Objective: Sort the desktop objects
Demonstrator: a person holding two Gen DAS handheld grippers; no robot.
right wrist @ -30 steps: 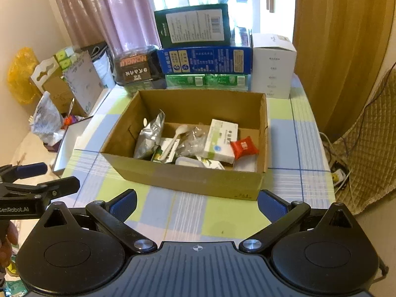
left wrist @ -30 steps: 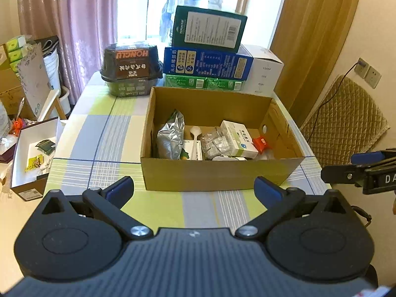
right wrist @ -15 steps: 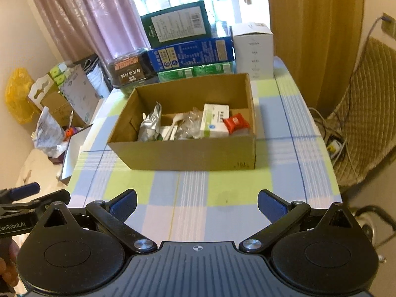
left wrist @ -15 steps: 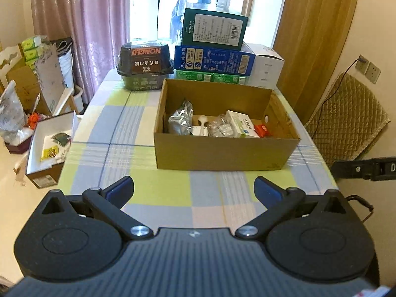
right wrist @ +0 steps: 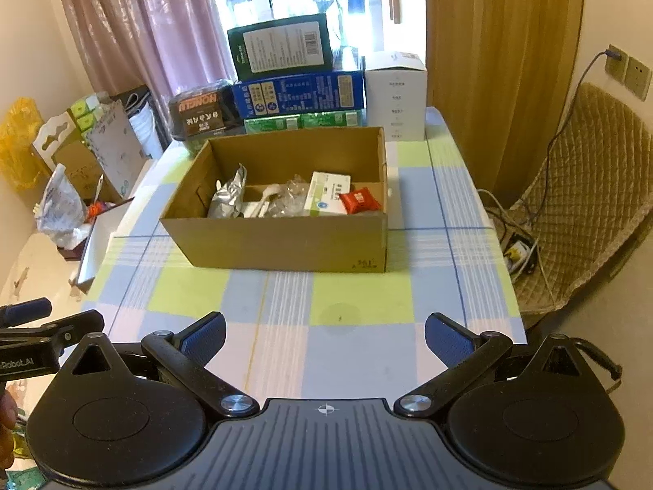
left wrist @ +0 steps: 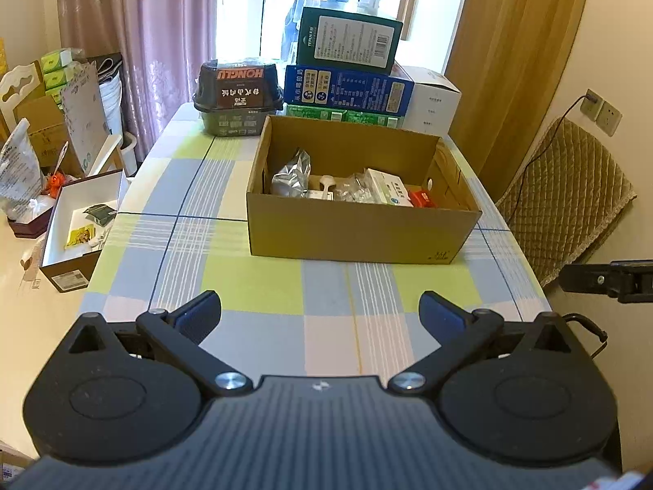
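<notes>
— What stands behind the worktop (left wrist: 228, 286) at twelve o'clock?
— A bright window (left wrist: 281, 8), daylight pouring in, with a mauve curtain (left wrist: 138, 28) at eleven o'clock and an ochre curtain (left wrist: 510, 41) at one.
— And at three o'clock?
— A cream wall (left wrist: 612, 32) with a socket plate (left wrist: 602, 110), a cable plugged in, and a chair under a quilted tan cover (left wrist: 571, 204).
— The worktop itself?
— Covered by a checked cloth, blue, green and pale.

Checked-cloth table (left wrist: 253, 281): cardboard box (left wrist: 359, 237) set at centre; black food container (left wrist: 238, 98) at 11 o'clock, stacked cartons (left wrist: 347, 90) at 12, white box (left wrist: 432, 106) at 1.
</notes>
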